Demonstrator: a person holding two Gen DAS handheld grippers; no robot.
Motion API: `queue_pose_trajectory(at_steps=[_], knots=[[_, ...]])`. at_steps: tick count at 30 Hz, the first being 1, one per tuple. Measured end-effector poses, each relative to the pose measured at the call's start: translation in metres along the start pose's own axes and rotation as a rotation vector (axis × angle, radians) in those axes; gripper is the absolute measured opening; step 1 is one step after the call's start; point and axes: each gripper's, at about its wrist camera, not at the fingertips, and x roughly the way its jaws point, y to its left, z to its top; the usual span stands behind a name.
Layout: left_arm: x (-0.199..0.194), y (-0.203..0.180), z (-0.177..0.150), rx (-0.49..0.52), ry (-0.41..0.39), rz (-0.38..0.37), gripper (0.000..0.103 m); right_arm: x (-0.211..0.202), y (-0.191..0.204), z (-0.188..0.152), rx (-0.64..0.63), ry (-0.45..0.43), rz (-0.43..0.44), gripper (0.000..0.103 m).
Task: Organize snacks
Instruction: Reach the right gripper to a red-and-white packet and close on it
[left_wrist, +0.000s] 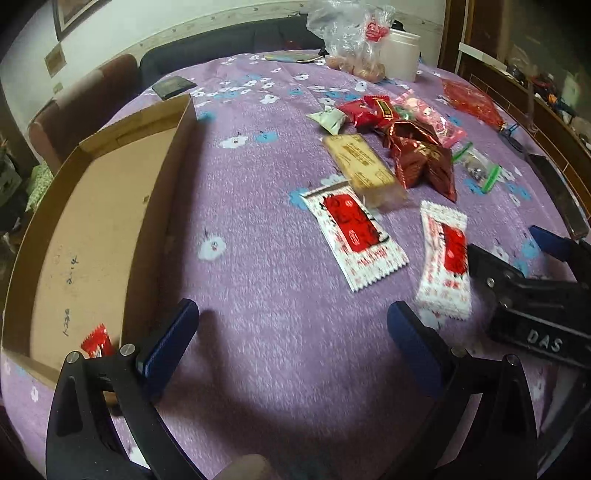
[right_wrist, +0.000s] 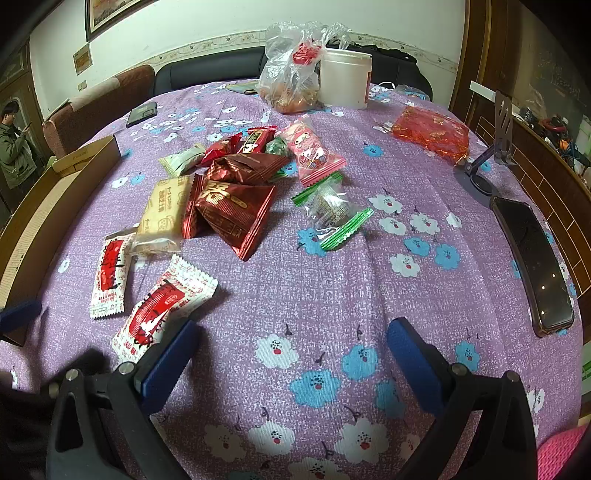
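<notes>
Nearest the lens, lower frame: left gripper (left_wrist: 291, 334) stands wide, nothing between its fingers, over bare purple cloth (left_wrist: 258, 240); right gripper (right_wrist: 291, 345) is likewise wide and holds nothing.
Lower left, left wrist view: cardboard box (left_wrist: 155, 206) lies open with one small red packet (left_wrist: 96, 341) in its near corner; apart from that packet its visible floor is bare.
Mid frame: two white-and-red sachets, first sachet (left_wrist: 354, 238) flat on the cloth, second sachet (right_wrist: 162, 312) touching or just beside the right gripper's left finger.
Further back: beige biscuit pack (right_wrist: 162, 214), dark red foil bags (right_wrist: 232, 206), green-ended clear wrapper (right_wrist: 332, 214), pink packet (right_wrist: 314, 153), all loose outside the box.
Far edge: plastic bag (right_wrist: 295, 74) and white tub (right_wrist: 345, 77).
Progress, as a judgement: barely begun; one snack boxed, about ten left.
</notes>
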Motion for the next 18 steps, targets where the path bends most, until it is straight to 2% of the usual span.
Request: queue_pose_trajectory(at_steps=[15, 17, 18], knots=[[0.0033, -0.0040, 0.0039, 0.007, -0.007, -0.018, 0.103, 0.0000, 0.0012, 0.0010, -0.015, 0.020, 0.016, 0.103], [0.0003, -0.0041, 0.0013, 0.017, 0.005, -0.043, 0.100, 0.0017, -0.0027, 0.0019, -0.018, 0.039, 0.016, 0.103], [-0.0039, -0.0034, -0.0015, 0.014, -0.001, -0.061, 0.091, 0.0025, -0.0032, 0.0020, -0.017, 0.042, 0.016, 0.103]])
